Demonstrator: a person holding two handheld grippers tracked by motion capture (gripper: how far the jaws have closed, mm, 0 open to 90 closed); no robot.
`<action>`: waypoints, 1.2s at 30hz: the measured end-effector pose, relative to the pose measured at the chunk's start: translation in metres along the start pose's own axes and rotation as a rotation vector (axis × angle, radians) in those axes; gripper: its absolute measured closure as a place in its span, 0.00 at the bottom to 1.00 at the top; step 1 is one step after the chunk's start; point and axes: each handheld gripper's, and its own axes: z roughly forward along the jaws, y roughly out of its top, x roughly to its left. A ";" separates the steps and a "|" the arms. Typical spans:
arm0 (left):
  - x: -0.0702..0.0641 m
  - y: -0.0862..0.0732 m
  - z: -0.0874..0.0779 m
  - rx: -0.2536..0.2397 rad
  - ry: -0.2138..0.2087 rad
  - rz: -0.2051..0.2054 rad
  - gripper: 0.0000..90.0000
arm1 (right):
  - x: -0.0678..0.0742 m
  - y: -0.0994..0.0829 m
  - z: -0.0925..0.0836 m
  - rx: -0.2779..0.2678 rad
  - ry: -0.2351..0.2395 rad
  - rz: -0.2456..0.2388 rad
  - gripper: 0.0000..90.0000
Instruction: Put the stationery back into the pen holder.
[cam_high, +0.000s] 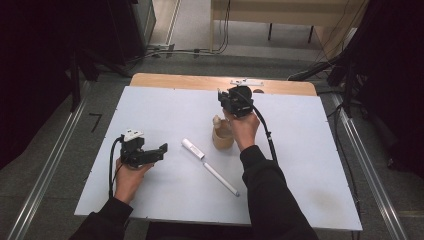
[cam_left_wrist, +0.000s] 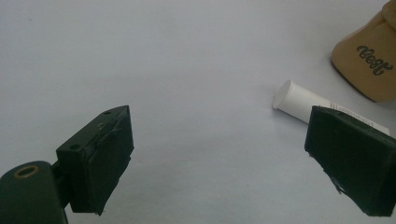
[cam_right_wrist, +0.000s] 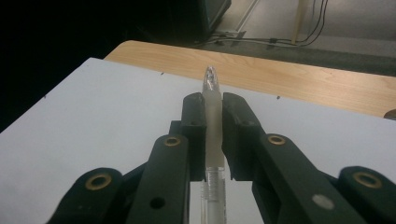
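So the right hand-held gripper (cam_right_wrist: 214, 133) has a clear pen (cam_right_wrist: 213, 140) between its 2 jaws, and the pen runs lengthwise along them with its tip poking out past the ends. In the right gripper view there's a thin gap on the right side of the pen, while the left jaw sits right against it — so the jaws are narrow and look just loosened rather than clamped tight. From the high view that right hand-held gripper (cam_high: 235, 101) is up over the far middle of the white surface (cam_high: 310, 165), with the hand (cam_high: 243, 131) below it.

Just beside that hand there's a tan cup-shaped holder (cam_high: 221, 135) standing on the surface. In the left gripper view you can see dark script lettering on it (cam_left_wrist: 369, 63).

Lying in front of the holder is a white marker-like pen (cam_high: 210, 167) with a fat cap, slanted across the surface between the 2 hands.

The left hand-held gripper (cam_high: 161, 151) sits low at the near left, jaws pointing toward that white pen. Its jaws are spread wide with nothing between them — in its own view (cam_left_wrist: 219, 158) the capped end of the white pen (cam_left_wrist: 303, 100) peeks out behind the right-side jaw.
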 end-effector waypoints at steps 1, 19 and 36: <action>0.000 0.000 0.000 0.000 0.000 0.000 0.09 | -0.001 -0.001 -0.001 -0.006 0.012 0.003 0.73; 0.000 0.000 0.000 0.001 0.003 0.001 0.09 | -0.018 -0.010 -0.016 0.017 0.022 0.015 0.46; -0.001 0.000 0.000 0.000 0.004 0.000 0.09 | -0.014 -0.031 -0.044 0.037 0.051 -0.046 0.35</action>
